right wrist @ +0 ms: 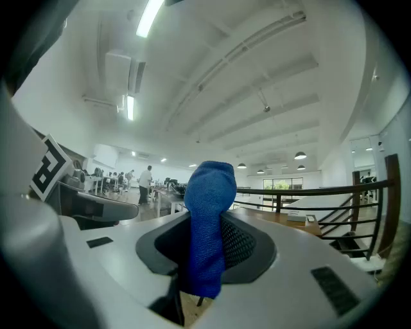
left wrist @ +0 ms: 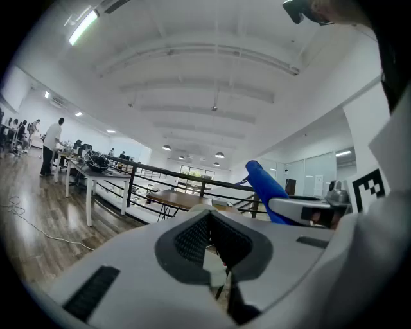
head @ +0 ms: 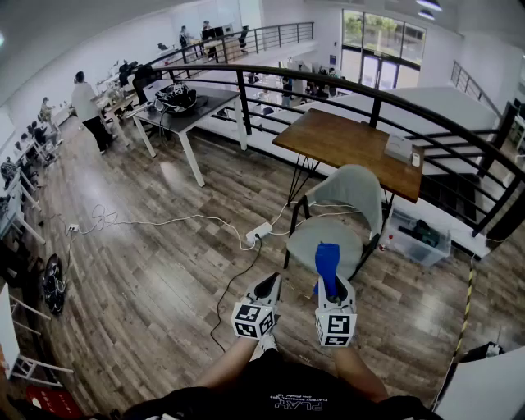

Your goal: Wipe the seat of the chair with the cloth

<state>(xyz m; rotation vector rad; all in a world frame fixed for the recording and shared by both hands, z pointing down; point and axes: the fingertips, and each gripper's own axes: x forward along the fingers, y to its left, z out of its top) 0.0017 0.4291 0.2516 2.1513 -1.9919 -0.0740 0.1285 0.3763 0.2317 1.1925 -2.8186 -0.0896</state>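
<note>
The chair seat (head: 303,238) can be approached from the front and left across open floor (head: 164,279), where a cable (head: 232,287) and power strip (head: 258,232) are laid, while passage behind is blocked by the backrest (head: 354,190) and wooden tabletop (head: 344,141).

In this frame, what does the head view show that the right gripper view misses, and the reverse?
Only the head view: the grey chair seat and the white floor cable. Only the right gripper view: the right tool, jaws clamped on the blue cloth up close, plus ceiling lights. Both: the blue cloth, the wooden table, the railing.
</note>
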